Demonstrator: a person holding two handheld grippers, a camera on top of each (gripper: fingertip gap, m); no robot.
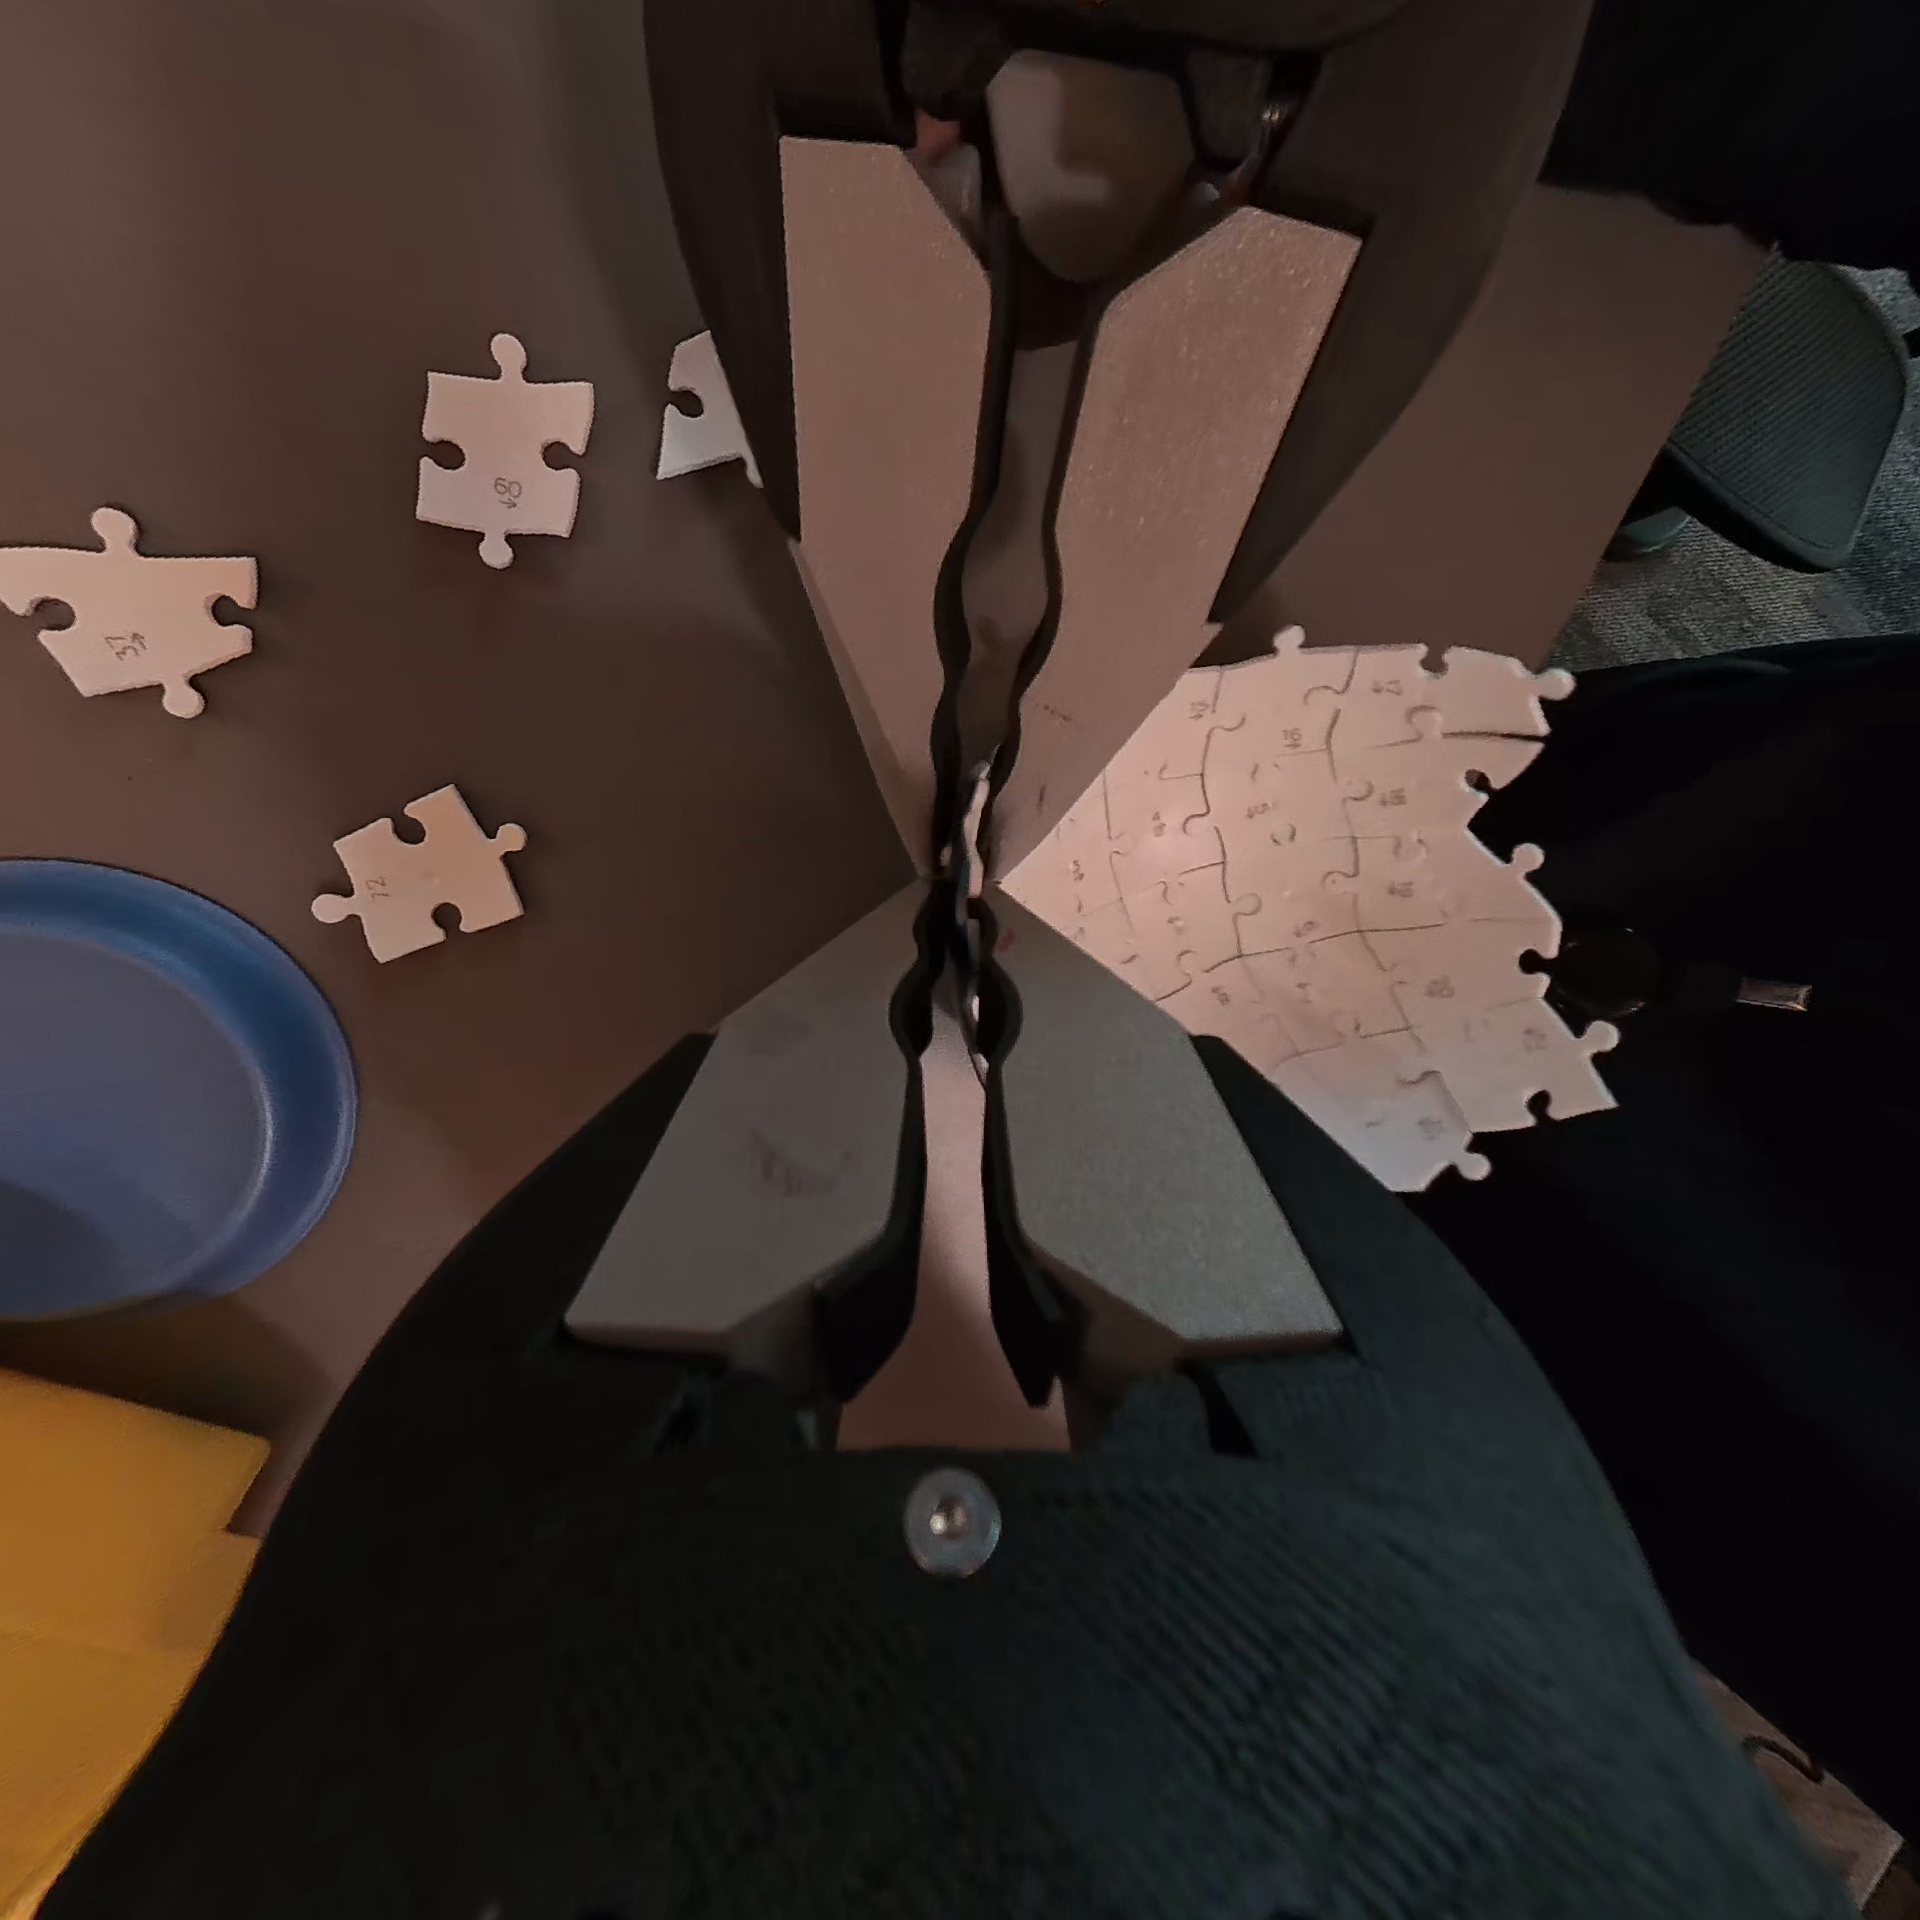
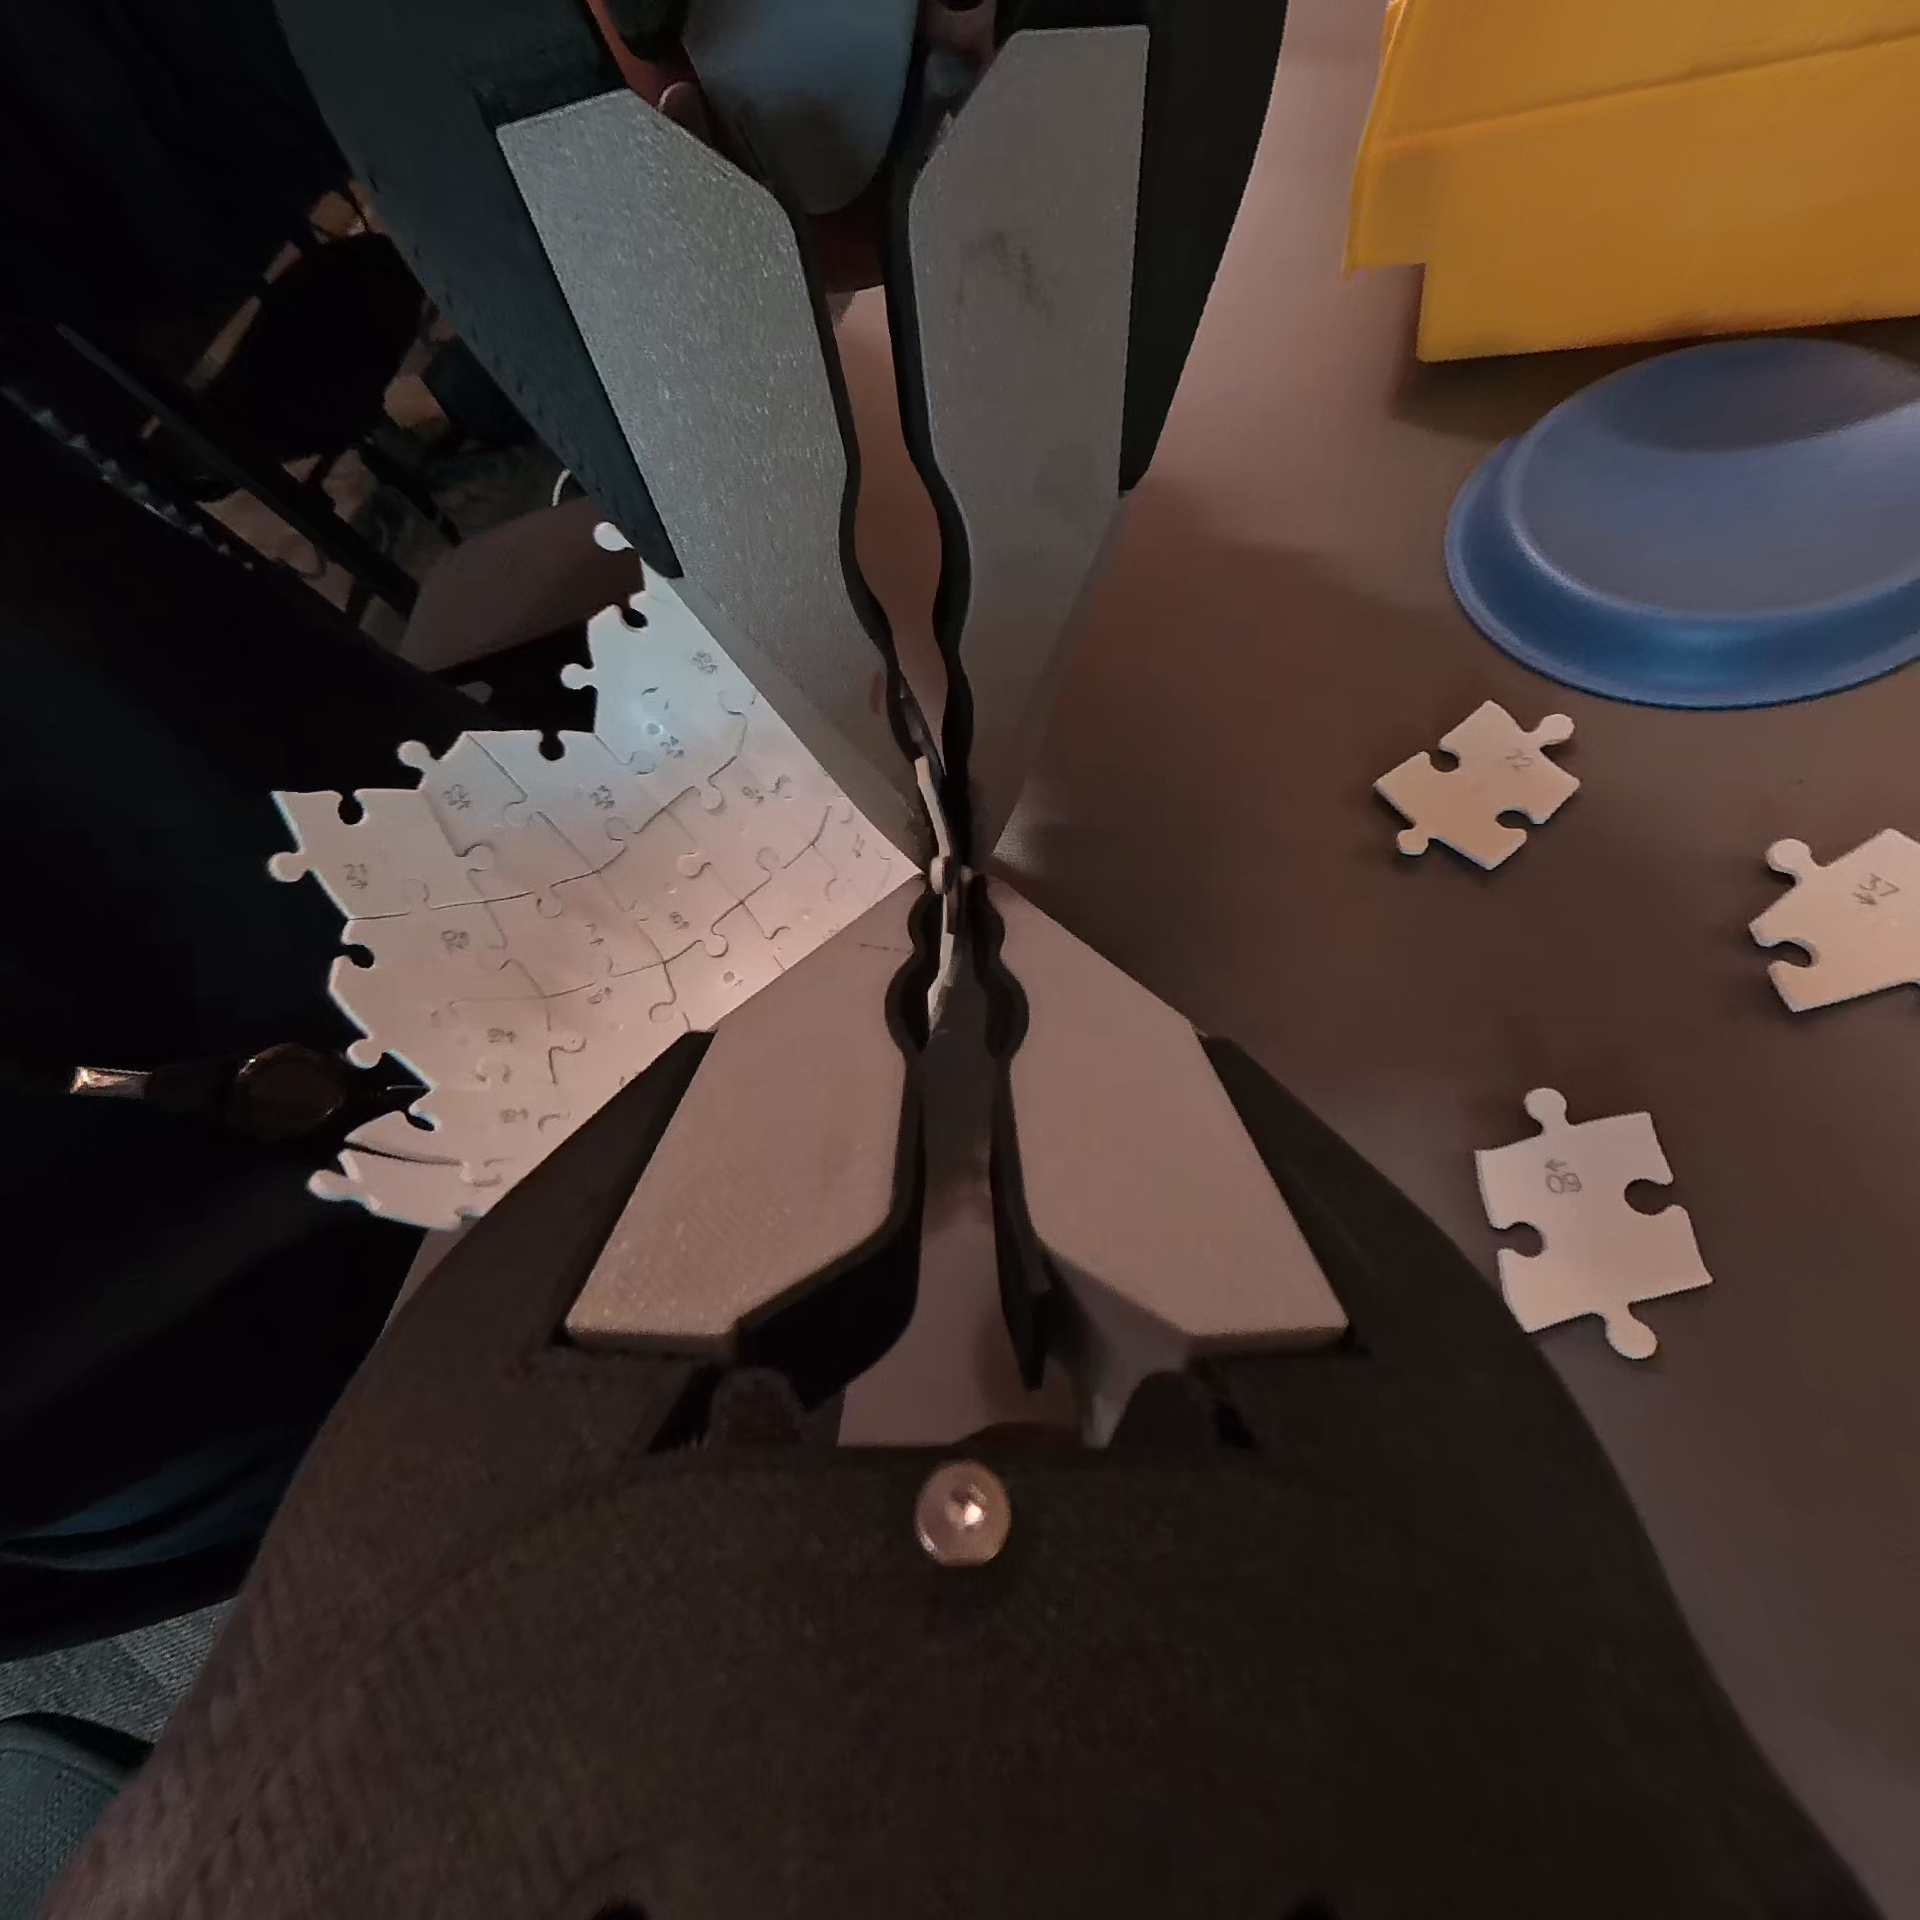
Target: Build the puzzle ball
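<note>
Both tongs pinch edge of assembled puzzle sheet (image 1: pixel 1320 894), tip to tip, left gripper (image 1: pixel 961 914), right gripper (image 2: pixel 951 904); sheet overhangs table edge; likely light, thin, seams fragile; grip near joint, not loose tabs

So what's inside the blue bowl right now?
The blue bowl looks empty where its inside shows in the left wrist view. Its left part runs out of frame, so that portion cannot be checked. Loose puzzle pieces lie outside on the table.
</note>
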